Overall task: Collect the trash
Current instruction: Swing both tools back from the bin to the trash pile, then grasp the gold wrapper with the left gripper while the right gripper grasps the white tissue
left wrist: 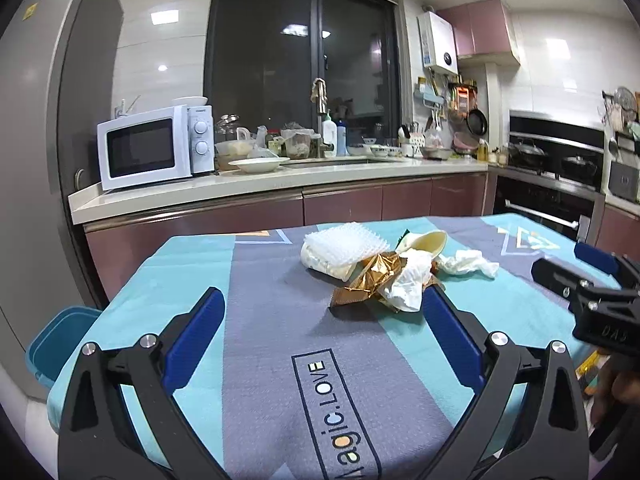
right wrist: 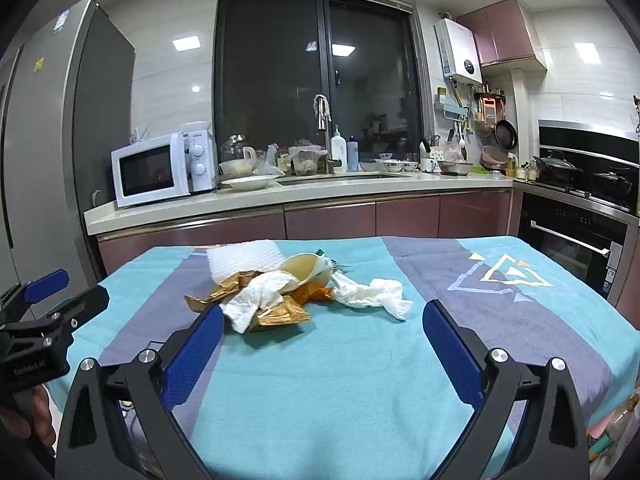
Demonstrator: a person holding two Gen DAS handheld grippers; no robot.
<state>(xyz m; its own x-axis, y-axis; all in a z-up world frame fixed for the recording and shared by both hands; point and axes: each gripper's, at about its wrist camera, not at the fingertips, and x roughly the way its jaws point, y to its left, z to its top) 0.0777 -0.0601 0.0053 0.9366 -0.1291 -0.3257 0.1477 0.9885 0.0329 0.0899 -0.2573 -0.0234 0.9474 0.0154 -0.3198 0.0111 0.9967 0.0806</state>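
A heap of trash lies mid-table: a white foam net sleeve (left wrist: 344, 246) (right wrist: 244, 262), crumpled gold foil wrappers (left wrist: 366, 280) (right wrist: 280, 312), white tissues (left wrist: 404, 284) (right wrist: 376, 296) and a tipped cream cup (left wrist: 426, 240) (right wrist: 308, 270). My left gripper (left wrist: 322, 304) stands open just short of the heap, its right finger touching or nearly touching the tissue. My right gripper (right wrist: 322, 316) is open too, close in front of the heap, with the foil and tissue by its left fingertip. Each gripper shows at the edge of the other's view (left wrist: 592, 276) (right wrist: 44, 296). Nothing is held.
The table wears a teal and grey cloth (left wrist: 280, 340) (right wrist: 340, 380). A blue bin (left wrist: 56, 340) sits on the floor off the table's left edge. Behind are a counter with a microwave (left wrist: 154, 148), a sink, dishes, and an oven (right wrist: 576, 236) at right.
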